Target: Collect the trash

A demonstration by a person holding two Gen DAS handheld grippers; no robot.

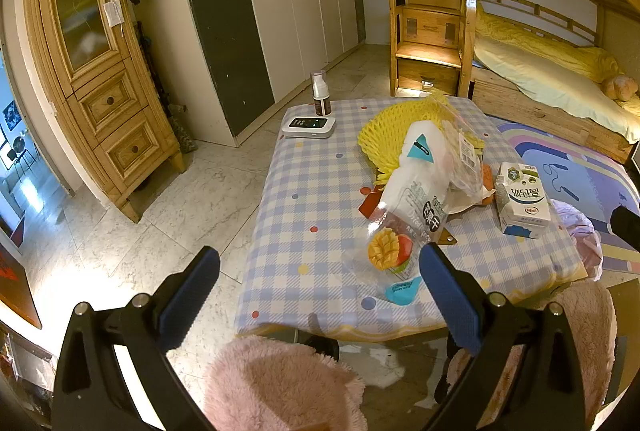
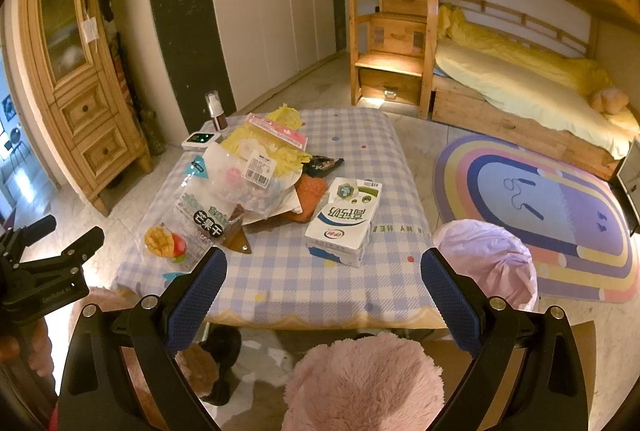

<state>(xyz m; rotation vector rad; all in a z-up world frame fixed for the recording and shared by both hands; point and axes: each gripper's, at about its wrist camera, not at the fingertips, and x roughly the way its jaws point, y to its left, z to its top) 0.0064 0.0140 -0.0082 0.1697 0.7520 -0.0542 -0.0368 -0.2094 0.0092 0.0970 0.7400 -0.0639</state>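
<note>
Right wrist view: both my grippers — right gripper [image 2: 323, 281] and left gripper [image 1: 319, 281] — hang wide and empty before the table [image 2: 280, 283], milk carton [image 2: 344, 221] at 12 o'clock, so I judge collecting hasn't begun — next, close on it.

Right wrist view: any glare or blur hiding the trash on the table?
Right wrist: trash sharp, milk carton print legible, warm light, strong fisheye bending at edges. Left wrist: mild sheen on the mango bag, bright glare on the floor at left.
</note>
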